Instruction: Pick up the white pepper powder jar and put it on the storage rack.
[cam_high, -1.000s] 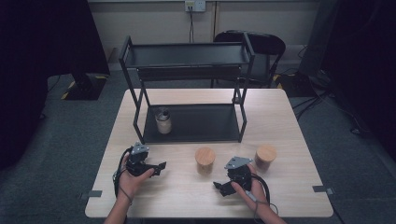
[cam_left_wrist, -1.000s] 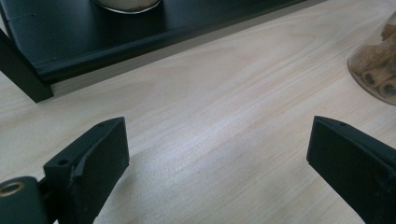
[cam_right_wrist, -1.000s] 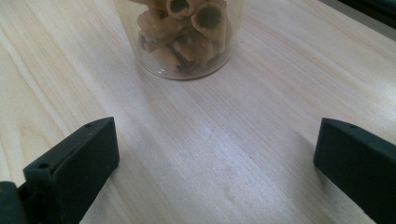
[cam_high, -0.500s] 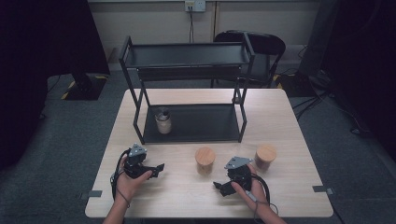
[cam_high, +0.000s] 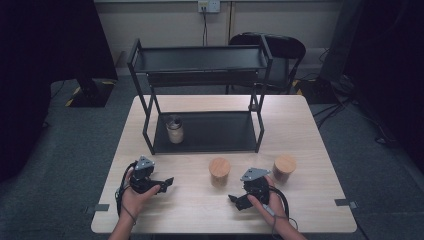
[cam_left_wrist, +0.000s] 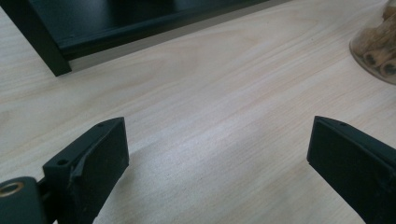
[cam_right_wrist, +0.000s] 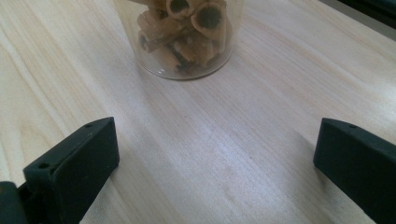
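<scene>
Two glass jars with wooden lids stand on the light wooden table (cam_high: 310, 125): the middle jar (cam_high: 219, 171) and the right jar (cam_high: 284, 167). A smaller jar (cam_high: 174, 130) sits at the left of the black rack's lower shelf (cam_high: 215, 132). My left gripper (cam_high: 167, 182) rests near the front left, open and pointing right toward the middle jar (cam_left_wrist: 378, 46), with bare wood between its jaws (cam_left_wrist: 217, 140). My right gripper (cam_high: 234, 199) lies at the front, open and holding nothing (cam_right_wrist: 215, 144). Just ahead of it is a jar of rolled wafer sticks (cam_right_wrist: 180, 32).
The black two-tier metal rack (cam_high: 200, 57) takes up the back half of the table; its base bar and post (cam_left_wrist: 42, 51) are close ahead of the left gripper. A black chair (cam_high: 272, 45) stands behind the table. Cables trail from both grippers.
My left gripper has edged slightly left and toward the front edge. The right gripper and the jars have stayed put.
</scene>
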